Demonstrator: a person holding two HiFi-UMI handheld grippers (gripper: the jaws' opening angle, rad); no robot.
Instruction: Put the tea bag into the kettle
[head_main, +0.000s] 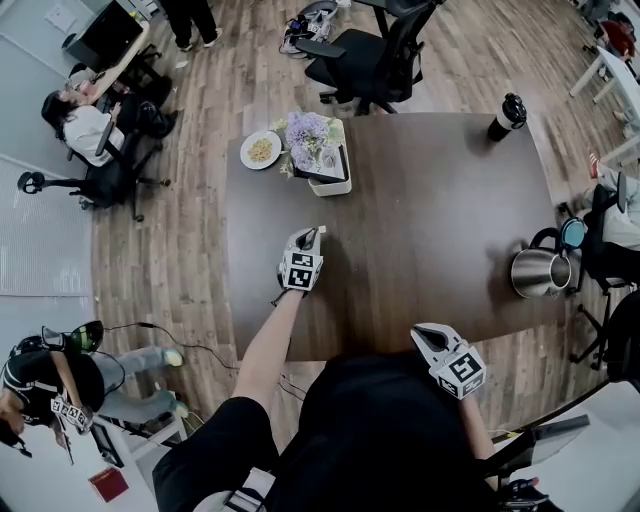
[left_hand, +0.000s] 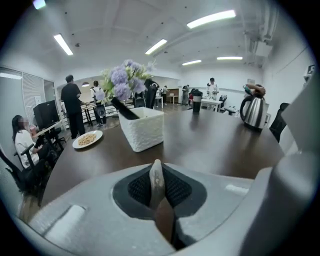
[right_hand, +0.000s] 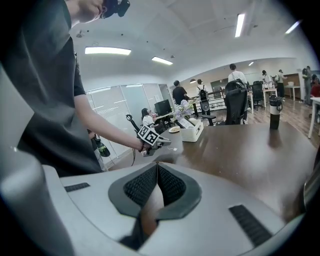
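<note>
On the dark brown table (head_main: 420, 200) my left gripper (head_main: 318, 232) rests at the front left. In the left gripper view its jaws (left_hand: 156, 170) are shut on a thin pale tea bag (left_hand: 156, 181) that stands edge-on between the black pads. The steel kettle (head_main: 538, 273) stands at the table's right edge, far from that gripper, and shows at the back right in the left gripper view (left_hand: 252, 112). My right gripper (head_main: 425, 335) hangs over the table's front edge, shut with nothing in it (right_hand: 157, 167).
A white box of purple flowers (head_main: 322, 152) and a plate of food (head_main: 261, 149) sit at the table's far left. A black bottle (head_main: 508, 115) stands at the far right corner. Office chairs (head_main: 365, 55) and seated people surround the table.
</note>
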